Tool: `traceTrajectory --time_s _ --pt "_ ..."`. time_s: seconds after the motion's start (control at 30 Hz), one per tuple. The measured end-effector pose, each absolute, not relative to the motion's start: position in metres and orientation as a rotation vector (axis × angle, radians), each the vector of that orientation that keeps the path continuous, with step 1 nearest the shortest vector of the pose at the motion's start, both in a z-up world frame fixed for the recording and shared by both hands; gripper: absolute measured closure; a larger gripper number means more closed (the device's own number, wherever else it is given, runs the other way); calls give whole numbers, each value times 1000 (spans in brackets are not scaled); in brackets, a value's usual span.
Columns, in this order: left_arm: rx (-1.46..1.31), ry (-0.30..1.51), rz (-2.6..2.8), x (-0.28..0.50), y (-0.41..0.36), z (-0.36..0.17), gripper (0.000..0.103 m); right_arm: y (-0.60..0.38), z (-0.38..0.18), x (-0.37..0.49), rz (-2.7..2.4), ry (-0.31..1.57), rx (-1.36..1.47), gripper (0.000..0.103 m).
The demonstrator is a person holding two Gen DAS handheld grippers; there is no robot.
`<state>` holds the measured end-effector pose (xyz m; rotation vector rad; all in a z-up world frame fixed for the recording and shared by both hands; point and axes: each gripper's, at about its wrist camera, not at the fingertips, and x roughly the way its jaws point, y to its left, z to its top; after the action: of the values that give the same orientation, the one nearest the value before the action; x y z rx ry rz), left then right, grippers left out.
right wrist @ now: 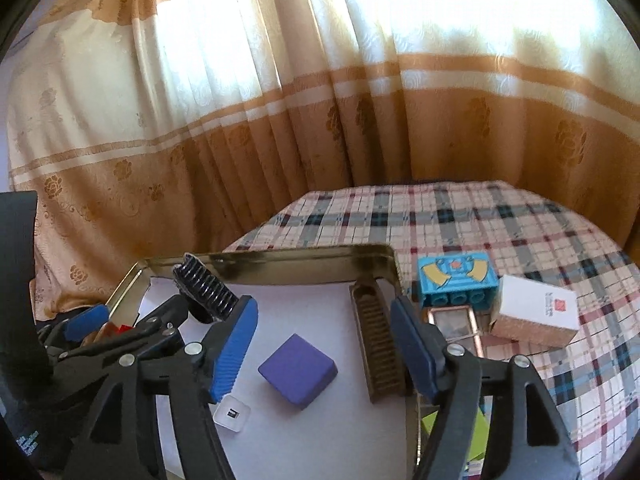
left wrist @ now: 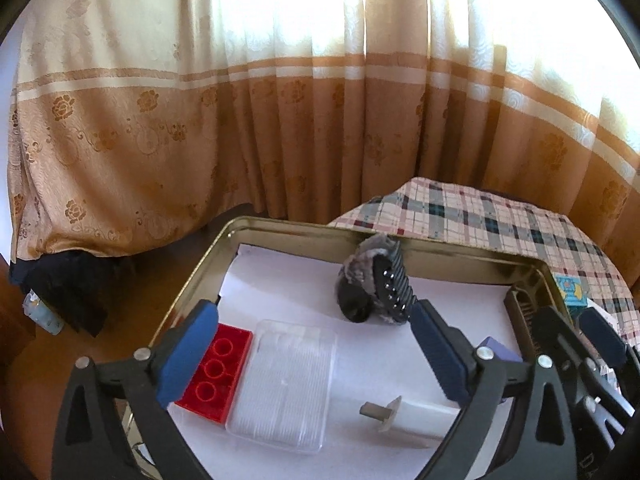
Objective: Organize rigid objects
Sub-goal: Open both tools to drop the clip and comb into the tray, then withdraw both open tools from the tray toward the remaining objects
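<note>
Gold metal tin point(left wrist: 192, 280), white paper lining, sits on plaid cloth point(right wrist: 500, 216). Left gripper point(left wrist: 312, 344) jaws wide apart, nothing between pads, over tin's near left part. Below it: red plastic studded brick point(left wrist: 216, 372) touching clear plastic box of cotton swabs point(left wrist: 284, 380). Black toothed hair claw with grey fur point(left wrist: 380, 280) stands mid-tin toward far wall. Right gripper point(right wrist: 320, 348) jaws parted, holding nothing; purple cube point(right wrist: 298, 368) lies loose between pads. Brown comb point(right wrist: 378, 344) along right wall. Blue printed brick point(right wrist: 456, 280) and white carton point(right wrist: 536, 312) outside tin, right.
</note>
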<state>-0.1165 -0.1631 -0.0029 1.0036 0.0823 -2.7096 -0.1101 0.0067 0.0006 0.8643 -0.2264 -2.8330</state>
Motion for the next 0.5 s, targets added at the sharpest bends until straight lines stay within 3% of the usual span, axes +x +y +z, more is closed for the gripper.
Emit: traceTrajectory --time_s 0.27,0.37,0.5 --pt "742 84 -2738 -87 -160 4 1 7 4 -80 -2989 -107 641 28" --pt "593 112 -2746 -66 -158 4 1 3 4 -64 -3070 9 514 18" --pt "547 135 -2741 -56 -158 4 1 5 5 -57 -3107 44 487 15"
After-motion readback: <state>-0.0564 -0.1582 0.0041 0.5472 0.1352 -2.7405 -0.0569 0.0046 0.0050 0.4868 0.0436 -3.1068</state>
